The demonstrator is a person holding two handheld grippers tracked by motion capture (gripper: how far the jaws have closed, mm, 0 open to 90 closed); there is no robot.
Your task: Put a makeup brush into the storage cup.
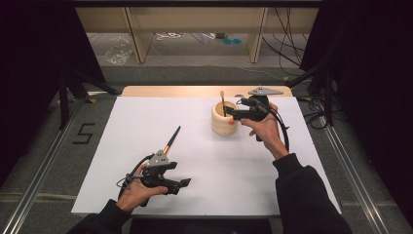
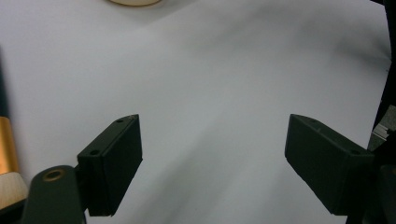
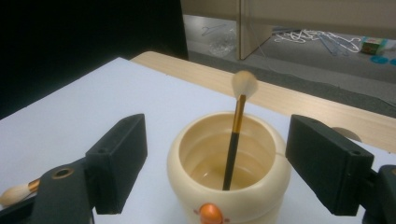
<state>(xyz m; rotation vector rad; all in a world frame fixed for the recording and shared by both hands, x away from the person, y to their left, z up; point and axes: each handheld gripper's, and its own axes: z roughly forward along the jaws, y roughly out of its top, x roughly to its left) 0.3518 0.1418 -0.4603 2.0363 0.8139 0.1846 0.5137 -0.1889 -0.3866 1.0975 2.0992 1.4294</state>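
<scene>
Where rounded, glossy cream pot [image 3: 229,172], slim brush [image 3: 233,140]

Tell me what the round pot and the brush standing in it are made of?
The pot looks like smooth, cream plastic or glazed ceramic: it is glossy, so I can't be sure. The brush has a dark handle, maybe painted wood, a shiny gold metal-looking band, and a soft, pale, fluffy tip.

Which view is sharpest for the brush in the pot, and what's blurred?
Right gripper view: brush and pot fairly sharp, near fingers soft. Left gripper view: soft shadows across the white table, pot edge cropped. High view: small, dark surroundings.
</scene>
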